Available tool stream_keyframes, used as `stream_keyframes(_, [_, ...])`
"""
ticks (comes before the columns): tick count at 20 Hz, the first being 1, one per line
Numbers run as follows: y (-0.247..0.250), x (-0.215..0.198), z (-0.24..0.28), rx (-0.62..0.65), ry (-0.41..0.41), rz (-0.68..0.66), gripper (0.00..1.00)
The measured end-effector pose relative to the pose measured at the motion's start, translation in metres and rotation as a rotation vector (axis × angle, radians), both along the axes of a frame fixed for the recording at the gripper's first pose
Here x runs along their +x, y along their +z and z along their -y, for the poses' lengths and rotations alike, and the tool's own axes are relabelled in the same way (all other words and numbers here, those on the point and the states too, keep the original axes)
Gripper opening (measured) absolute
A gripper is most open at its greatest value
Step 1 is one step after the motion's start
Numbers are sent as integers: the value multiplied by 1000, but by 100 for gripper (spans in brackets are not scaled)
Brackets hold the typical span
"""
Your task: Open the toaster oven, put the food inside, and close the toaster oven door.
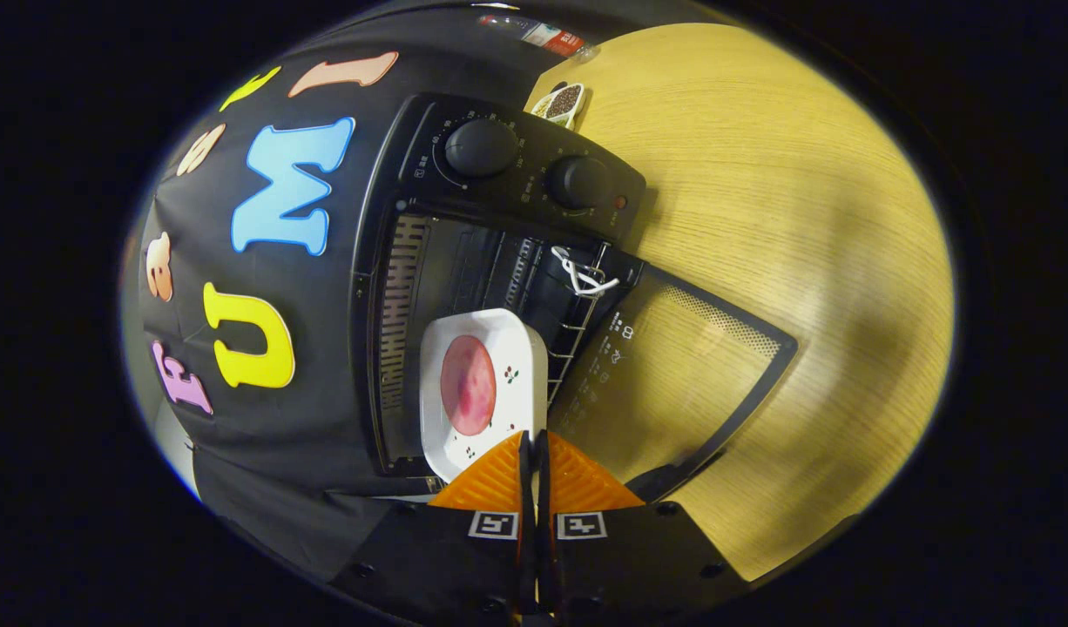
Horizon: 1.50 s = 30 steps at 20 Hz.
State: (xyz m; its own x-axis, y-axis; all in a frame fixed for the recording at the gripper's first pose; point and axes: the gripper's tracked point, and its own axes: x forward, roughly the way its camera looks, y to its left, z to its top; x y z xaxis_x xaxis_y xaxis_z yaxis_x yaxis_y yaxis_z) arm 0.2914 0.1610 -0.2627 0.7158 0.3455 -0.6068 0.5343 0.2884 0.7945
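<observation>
The hand-held gripper (pixel 534 446) pinches the plate (pixel 484 392) rim, fingers pressed nearly together; the food (pixel 469 385) sits just ahead, at the open toaster oven (pixel 499 261) mouth; tilting could slide it off, or snag the rack (pixel 577 331).

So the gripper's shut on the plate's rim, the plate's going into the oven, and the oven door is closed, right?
Not quite: the door is open, folded down flat, as the gripper view shows. The rest holds: the gripper is shut on the plate rim, at the oven mouth.
</observation>
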Motion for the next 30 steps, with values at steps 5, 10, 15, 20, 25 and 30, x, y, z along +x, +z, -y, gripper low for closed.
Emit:
stream_keyframes(5, [-10,26,-3,-7,-141,-7,2])
stream_keyframes(10, [-19,49,-12,9,-226,-24,2])
stream_keyframes(15, [-23,62,-20,12,-280,-32,2])
stream_keyframes(20, [-15,66,-23,13,-284,-6,11])
stream_keyframes(25, [6,53,-23,-34,-157,70,59])
stream_keyframes(30, [28,24,-24,-201,36,143,97])
